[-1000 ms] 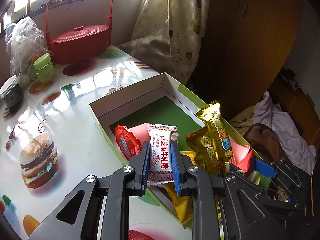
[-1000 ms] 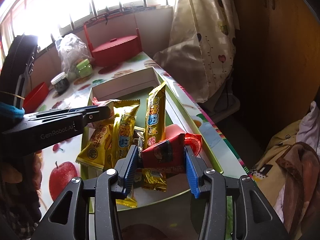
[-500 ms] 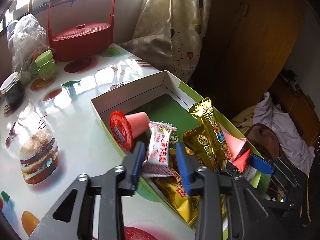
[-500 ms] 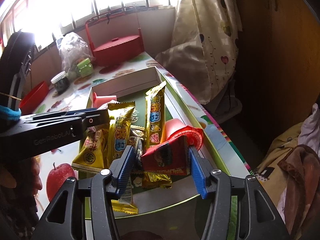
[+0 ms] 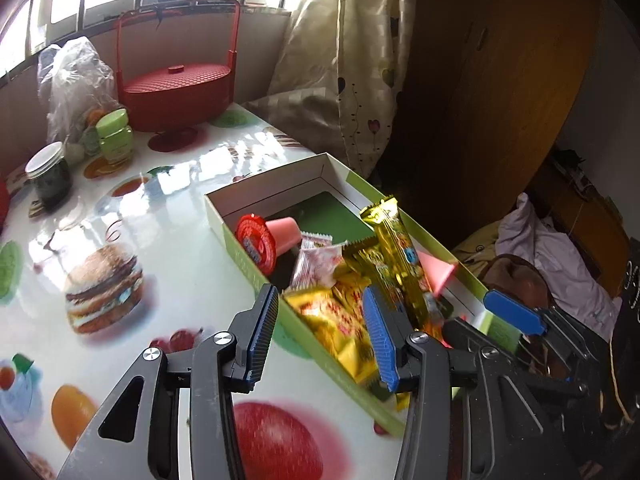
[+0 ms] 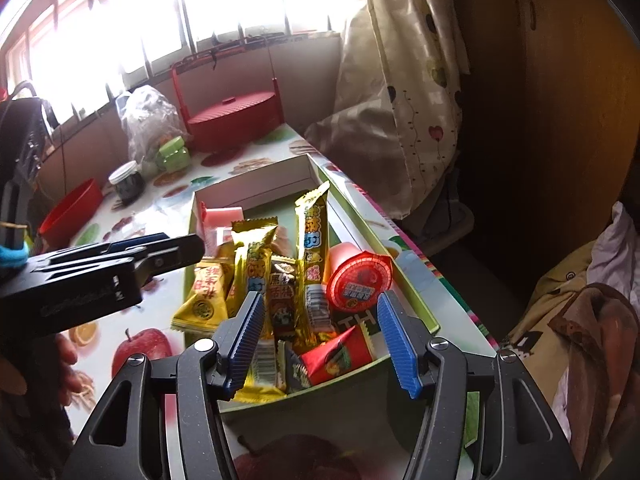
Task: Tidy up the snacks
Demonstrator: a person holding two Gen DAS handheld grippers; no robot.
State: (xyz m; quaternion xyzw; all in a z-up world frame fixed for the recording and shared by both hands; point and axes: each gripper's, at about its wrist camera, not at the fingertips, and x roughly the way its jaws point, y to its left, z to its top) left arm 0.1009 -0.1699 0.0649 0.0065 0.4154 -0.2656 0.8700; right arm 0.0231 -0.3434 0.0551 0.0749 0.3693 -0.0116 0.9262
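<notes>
In the left wrist view, the left gripper has just been opening and holds nothing; the white candy it gripped a second ago now lies in the green box. Pull back gently. In the right wrist view, the right gripper has also opened, and its red packet lies dropped at the box's near end.

A glossy table printed with fruit and a burger. A green-sided box lies along its right edge; a red lidded basket, jars and a plastic bag stand at the far edge.
</notes>
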